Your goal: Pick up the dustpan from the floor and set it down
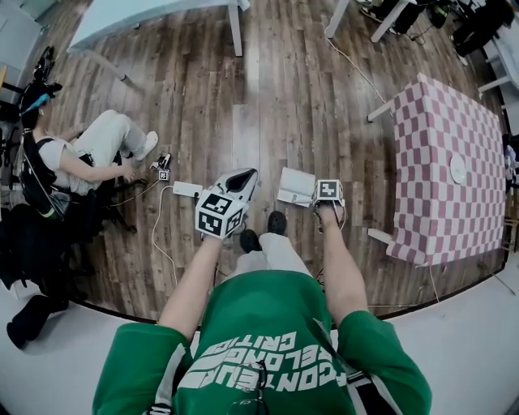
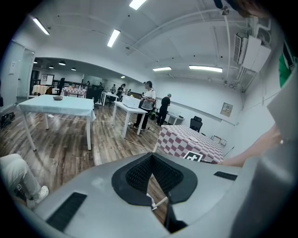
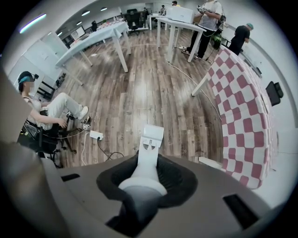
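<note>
The white dustpan (image 1: pixel 296 186) stands on the wooden floor just ahead of my feet. My right gripper (image 1: pixel 328 194) points straight down beside it. In the right gripper view the dustpan's white handle (image 3: pixel 150 155) runs up between the black pads (image 3: pixel 174 179) and fills the gap, so the right gripper (image 3: pixel 149 162) is shut on it. My left gripper (image 1: pixel 231 203) hangs to the left of the dustpan, held off the floor. In the left gripper view its pads (image 2: pixel 135 174) meet at the tips with only a thin slit of floor showing; the left gripper (image 2: pixel 152 160) holds nothing.
A table with a pink-and-white checked cloth (image 1: pixel 450 170) stands to the right. A seated person (image 1: pixel 89 154) is at the left, with a power strip and cable (image 1: pixel 186 189) on the floor nearby. White tables (image 1: pixel 138 16) stand farther off.
</note>
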Available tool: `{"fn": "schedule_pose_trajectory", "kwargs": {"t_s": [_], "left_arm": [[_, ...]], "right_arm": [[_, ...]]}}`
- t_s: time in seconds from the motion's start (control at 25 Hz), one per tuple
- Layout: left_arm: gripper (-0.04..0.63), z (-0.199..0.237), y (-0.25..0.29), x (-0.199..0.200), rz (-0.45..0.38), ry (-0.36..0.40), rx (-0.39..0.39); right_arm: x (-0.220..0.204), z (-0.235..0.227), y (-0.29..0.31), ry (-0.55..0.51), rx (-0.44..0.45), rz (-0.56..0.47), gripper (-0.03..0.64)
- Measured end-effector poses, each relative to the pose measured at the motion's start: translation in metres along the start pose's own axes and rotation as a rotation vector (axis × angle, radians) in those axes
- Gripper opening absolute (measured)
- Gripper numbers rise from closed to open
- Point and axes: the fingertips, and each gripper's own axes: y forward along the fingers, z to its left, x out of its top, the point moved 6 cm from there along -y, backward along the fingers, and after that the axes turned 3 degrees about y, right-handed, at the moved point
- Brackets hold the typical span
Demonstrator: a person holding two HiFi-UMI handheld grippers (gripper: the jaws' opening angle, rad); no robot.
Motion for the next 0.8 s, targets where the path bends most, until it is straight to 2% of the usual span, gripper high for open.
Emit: {"fn": "schedule_pose_trajectory", "kwargs": {"t_s": [0.44,0.8], "left_arm": [[0.005,-0.035,-0.004,0.014,-0.015,0.102,-0.116],[0.005,-0.081,-0.006,0.021,-0.041,0.175,-0.228]], "right_arm": [[-0.034,-0.009,-0.056,0.1,0.043,-0.139,0.112],[-0.088,-0.031,-0.13,0.14,0.067,-0.344,0.112]]}}
